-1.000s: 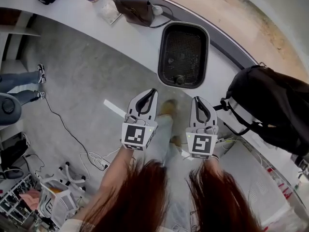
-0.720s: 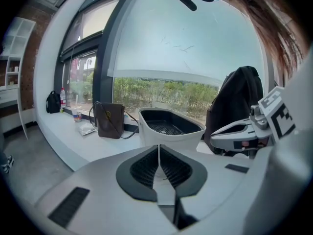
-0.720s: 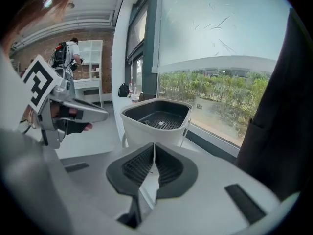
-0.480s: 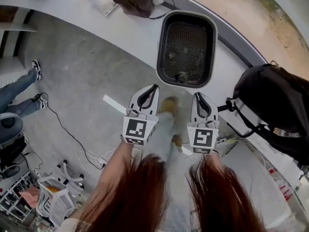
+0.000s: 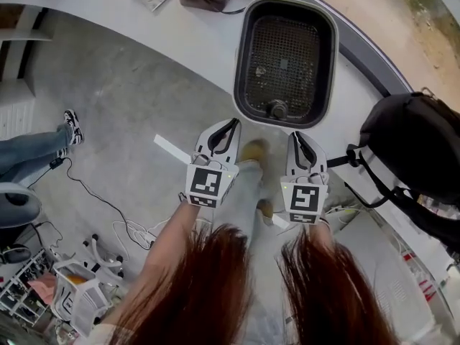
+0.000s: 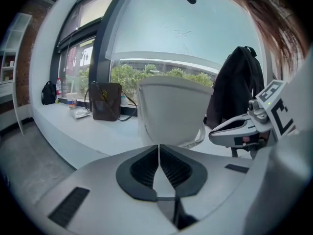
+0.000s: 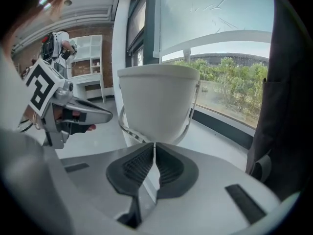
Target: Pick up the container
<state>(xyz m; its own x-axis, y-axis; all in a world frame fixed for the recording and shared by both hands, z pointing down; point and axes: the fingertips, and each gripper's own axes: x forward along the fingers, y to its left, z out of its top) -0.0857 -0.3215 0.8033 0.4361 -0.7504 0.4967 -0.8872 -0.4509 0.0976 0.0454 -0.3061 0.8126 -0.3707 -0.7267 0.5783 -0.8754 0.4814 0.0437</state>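
**A:** Container point(image 5: 287, 56), where does it sit?

**B:** On the white counter point(image 5: 172, 27) by the window, a black backpack point(image 5: 417, 142) to its right (mesh inside looks dark).

**A:** Left gripper point(image 5: 230, 124)?

**B:** Jaws pressed together with nothing between them, tip just short of the near rim.

**A:** Right gripper point(image 5: 297, 135)?

**B:** Likewise closed and empty, beside the left one and not touching the tub.

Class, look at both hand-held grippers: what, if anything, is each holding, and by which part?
Nothing is held. The left hand-held gripper and the right hand-held gripper both have jaws shut on nothing; the container stands ungripped ahead.
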